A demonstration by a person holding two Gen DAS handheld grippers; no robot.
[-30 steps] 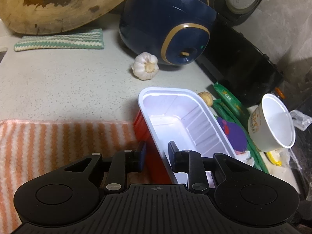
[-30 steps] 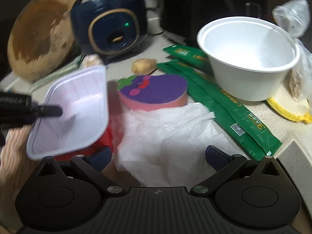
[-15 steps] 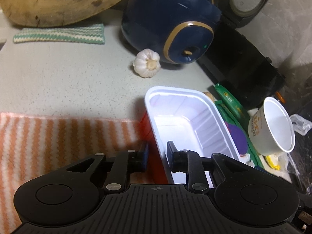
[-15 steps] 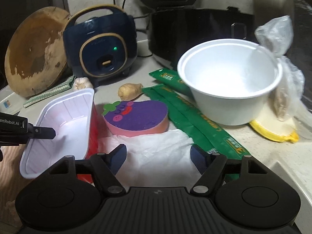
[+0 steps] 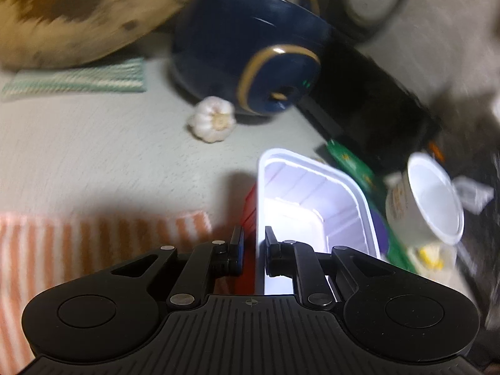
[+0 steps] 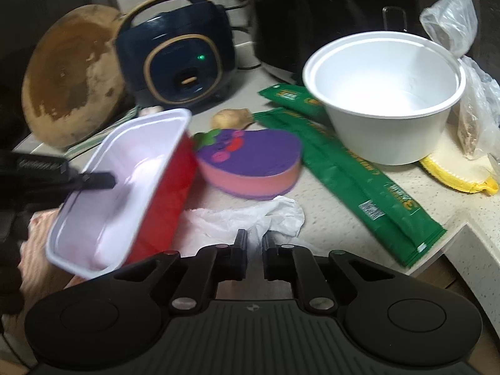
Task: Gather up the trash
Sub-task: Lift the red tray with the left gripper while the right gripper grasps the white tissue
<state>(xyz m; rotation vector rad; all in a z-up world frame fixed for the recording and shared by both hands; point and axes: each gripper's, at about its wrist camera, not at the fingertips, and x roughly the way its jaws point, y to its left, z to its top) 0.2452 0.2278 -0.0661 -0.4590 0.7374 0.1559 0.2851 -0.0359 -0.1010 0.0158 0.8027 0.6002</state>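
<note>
Red-and-white plastic tray [image 5: 315, 215] is clamped by its near wall in the left tongs [image 5: 253, 250]: one finger sits outside against the red face, the other inside against the white lining. The jaws have just been closing on this wall, and in the right wrist view the tray [image 6: 131, 184] hangs tilted with its near end raised off the bench [image 6: 343, 206], so the grip appears to carry its weight. Gripping the wall rather than the base leaves the cavity open and facing upward, which suits use as a receptacle for loose rubbish.

White crumpled wrapper [image 6: 250, 218] lies on the bench just in front of the right tongs [image 6: 254, 250]. Their jaws have just been closing and now stand almost together; a fold of the thin film runs down into the narrow gap, so the film is judged to be pinched there. Thin film requires a near-complete closure to hold.

Other likely trash remains on the bench: green sachets [image 6: 353, 175], a white disposable bowl [image 6: 387, 100], a clear plastic bag [image 6: 453, 22]. The purple sponge [image 6: 250, 162], garlic bulb [image 5: 212, 118] and blue cooker [image 6: 178, 53] are judged not to be refuse. The tray sits just beside the wrapper, so the transfer path is short.
</note>
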